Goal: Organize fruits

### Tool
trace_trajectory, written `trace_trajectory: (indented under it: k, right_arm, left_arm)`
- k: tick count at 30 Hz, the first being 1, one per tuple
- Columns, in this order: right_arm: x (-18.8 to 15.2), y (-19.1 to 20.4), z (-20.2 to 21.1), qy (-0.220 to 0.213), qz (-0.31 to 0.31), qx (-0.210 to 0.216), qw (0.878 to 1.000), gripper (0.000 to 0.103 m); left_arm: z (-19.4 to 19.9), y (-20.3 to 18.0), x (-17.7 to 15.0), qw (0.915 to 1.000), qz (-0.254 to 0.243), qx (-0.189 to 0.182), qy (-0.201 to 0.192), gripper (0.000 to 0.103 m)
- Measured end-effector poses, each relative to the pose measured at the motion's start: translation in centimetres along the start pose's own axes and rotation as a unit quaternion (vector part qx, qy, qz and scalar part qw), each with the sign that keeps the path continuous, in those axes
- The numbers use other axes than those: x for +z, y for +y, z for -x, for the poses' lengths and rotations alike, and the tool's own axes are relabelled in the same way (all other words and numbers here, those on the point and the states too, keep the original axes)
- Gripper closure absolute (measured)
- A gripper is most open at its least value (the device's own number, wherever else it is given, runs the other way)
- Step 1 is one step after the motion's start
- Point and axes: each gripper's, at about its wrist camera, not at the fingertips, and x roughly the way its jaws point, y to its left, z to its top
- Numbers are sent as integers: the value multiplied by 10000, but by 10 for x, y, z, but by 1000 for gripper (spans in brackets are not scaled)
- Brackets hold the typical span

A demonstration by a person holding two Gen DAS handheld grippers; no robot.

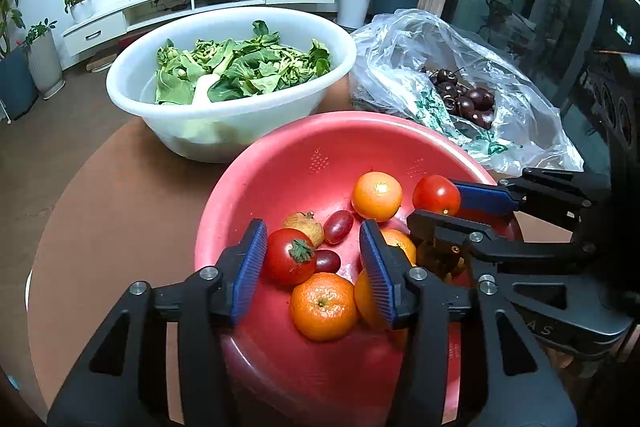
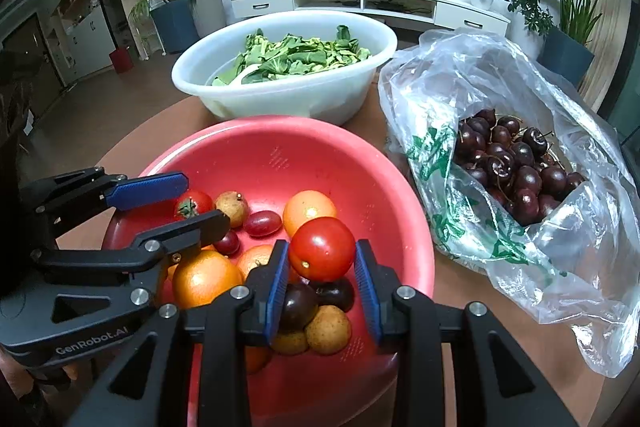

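A red colander bowl holds mixed fruit: oranges, tomatoes, red grapes, longans. My left gripper is open over the bowl, its blue pads on either side of a red tomato without clamping it. My right gripper is shut on a second red tomato and holds it just above the fruit pile. The right gripper also shows in the left wrist view with that tomato. The left gripper shows in the right wrist view.
A white basin of leafy greens stands behind the red bowl. A clear plastic bag with dark cherries lies to the right. All sit on a round brown table.
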Motion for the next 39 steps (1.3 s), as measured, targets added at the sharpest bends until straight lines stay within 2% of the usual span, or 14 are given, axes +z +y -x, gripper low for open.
trace_trajectory:
  k: [1,2,6,8,13,16,19,23,25,27,30,33,35,39]
  right_arm:
    - [0,0,0,5,-2,5,10000,67]
    - [0,0,0,2,-8,10,10000,67]
    - [-1,-3,6,-85,-104,72,9999,60]
    - [-2,-3,11,-138,-116,30,9998,55]
    - [-9,-3,37,-390,-206,77,9990,40]
    - [-19,0,61,-623,-274,89,9976,29]
    - [-34,3,91,-980,-333,79,9946,21]
    - [-60,7,131,-1445,-461,47,9884,13]
    - [-74,9,152,-1668,-568,43,9843,7]
    - [-86,12,171,-1846,-652,4,9806,6]
    - [-104,21,196,-2071,-635,-163,9761,3]
    - [-121,35,215,-2082,-458,-574,9753,2]
    - [-130,43,222,-1935,-338,-799,9773,2]
    - [-148,53,232,-1488,-463,-862,9840,2]
  left_arm:
    - [3,0,0,10000,14,-5,-35,50]
    - [5,1,0,10000,24,13,-71,42]
    - [22,2,0,9996,119,21,-258,28]
    - [34,1,-2,9991,153,32,-397,14]
    - [75,-4,-13,9962,217,29,-847,0]
    - [105,-14,-26,9928,157,119,-1179,0]
    - [139,-29,-44,9880,61,373,-1496,0]
    - [182,-50,-72,9797,162,958,-1756,0]
    - [198,-57,-86,9767,276,1180,-1768,0]
    - [215,-64,-102,9758,347,1377,-1665,0]
    - [242,-75,-127,9703,403,1584,-1786,0]
    - [262,-78,-148,9704,647,1483,-1791,0]
    - [270,-81,-161,9716,816,1412,-1714,0]
    - [276,-91,-184,9715,862,1619,-1501,0]
